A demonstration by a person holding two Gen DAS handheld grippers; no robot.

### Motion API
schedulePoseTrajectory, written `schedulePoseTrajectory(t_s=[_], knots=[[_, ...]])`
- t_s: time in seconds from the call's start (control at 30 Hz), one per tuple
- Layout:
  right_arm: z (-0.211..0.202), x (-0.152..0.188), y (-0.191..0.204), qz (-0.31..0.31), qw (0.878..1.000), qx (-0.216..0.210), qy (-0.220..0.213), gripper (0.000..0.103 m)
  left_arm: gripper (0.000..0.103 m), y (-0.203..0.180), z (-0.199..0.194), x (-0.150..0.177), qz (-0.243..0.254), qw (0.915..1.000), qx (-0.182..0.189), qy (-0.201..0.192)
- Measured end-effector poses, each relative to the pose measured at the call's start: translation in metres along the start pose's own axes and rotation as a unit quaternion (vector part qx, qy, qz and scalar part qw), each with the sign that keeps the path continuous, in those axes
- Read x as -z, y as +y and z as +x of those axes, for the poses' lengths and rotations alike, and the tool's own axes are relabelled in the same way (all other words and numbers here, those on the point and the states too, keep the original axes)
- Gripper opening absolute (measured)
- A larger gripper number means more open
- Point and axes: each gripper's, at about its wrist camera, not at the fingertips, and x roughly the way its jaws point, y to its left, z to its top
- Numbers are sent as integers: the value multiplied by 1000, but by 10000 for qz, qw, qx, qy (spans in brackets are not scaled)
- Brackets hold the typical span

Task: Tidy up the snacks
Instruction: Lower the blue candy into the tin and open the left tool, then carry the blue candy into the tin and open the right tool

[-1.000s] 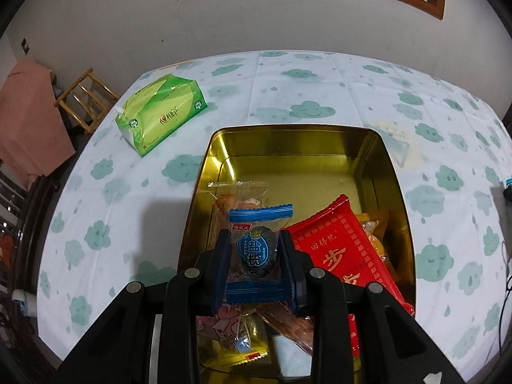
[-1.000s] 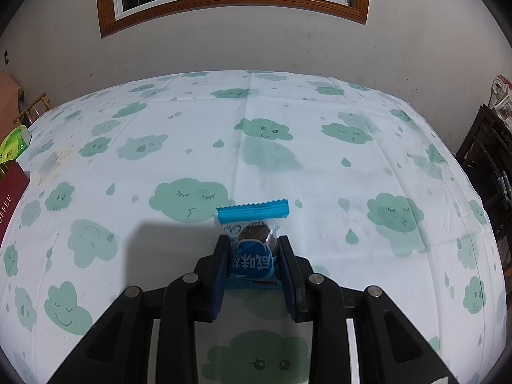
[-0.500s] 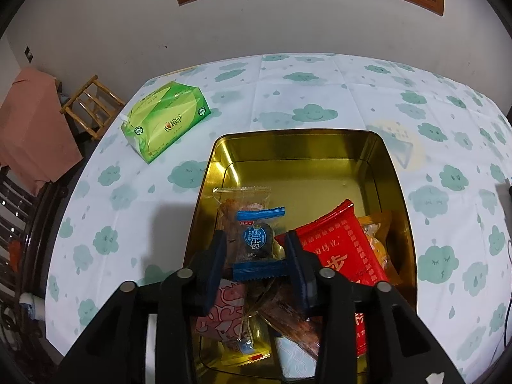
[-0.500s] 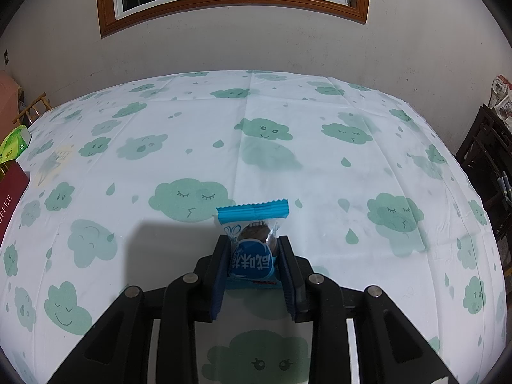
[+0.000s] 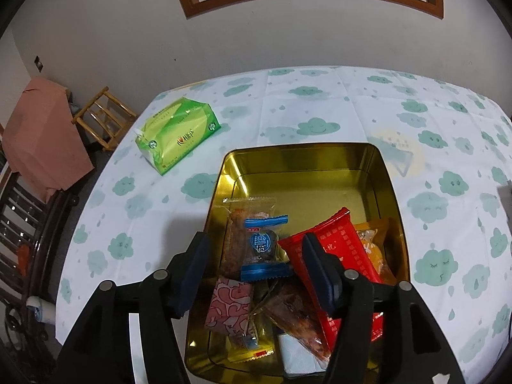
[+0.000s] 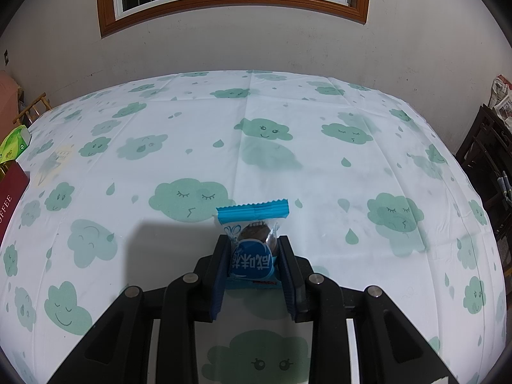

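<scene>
Snack released over tin at left; second snack clamped at right.

Left wrist view: a green tissue pack (image 5: 178,136) was noted at upper left on the cloud-print tablecloth (image 5: 320,112). At centre, the gold tin (image 5: 300,156) was seen holding mixed packets. The left gripper (image 5: 256,264) was found with its jaws just opened, the blue-wrapped snack (image 5: 264,248) lying between them untouched, a red packet (image 5: 342,243) to its right. Right wrist view: the right gripper (image 6: 254,264) was recorded closed tight on another blue packet (image 6: 252,249), low centre, over the cloth.
</scene>
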Motion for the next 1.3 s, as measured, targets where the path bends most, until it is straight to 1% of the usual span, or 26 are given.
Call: schedulePoseTrajectory(t_s=[0.1, 0.13, 0.23, 0.33, 0.4, 0.43, 0.53, 0.67, 0.8, 0.9, 1.0, 1.07, 1.2, 1.3], knots=[[0, 0, 0, -3, 10000, 5, 0, 30, 59, 1, -10, 3, -62, 9998, -117, -132], [0, 0, 0, 1, 10000, 1, 0, 30, 61, 2, -13, 3, -114, 9997, -156, -168], [0, 0, 0, -20, 10000, 22, -2, 30, 63, 8, -21, 7, -374, 9989, -136, -240], [0, 0, 0, -20, 10000, 21, -3, 30, 65, 9, -26, 11, -495, 9984, -92, -257], [0, 0, 0, -33, 10000, 35, -4, 30, 69, 9, -28, 13, -510, 9983, -102, -277], [-1, 0, -1, -39, 10000, 42, -3, 30, 72, 9, -30, 14, -511, 9982, -90, -292], [-1, 0, 1, -26, 9999, 97, 18, 29, 75, 8, -34, 16, -524, 9980, 20, -345], [-1, -4, 7, 7, 9994, 312, 116, 29, 77, 7, -37, 20, -560, 9977, 124, -353], [-7, -6, 16, 42, 9993, 354, 92, 29, 77, 7, -40, 26, -623, 9971, 269, -357], [-21, -11, 26, 16, 9996, 286, -37, 29, 77, 7, -41, 29, -649, 9969, 287, -353], [-35, -15, 38, 8, 9999, 109, -121, 29, 78, 9, -43, 33, -668, 9968, 255, -359], [-48, -18, 49, -42, 9998, -8, -189, 29, 87, 12, -45, 36, -698, 9967, 200, -365], [-68, -21, 74, -107, 9992, -287, -257, 29, 87, 22, -51, 41, -710, 9966, 127, -395], [-81, -22, 97, -195, 9981, -489, -317, 29, 87, 34, -56, 44, -832, 9955, 80, -450]])
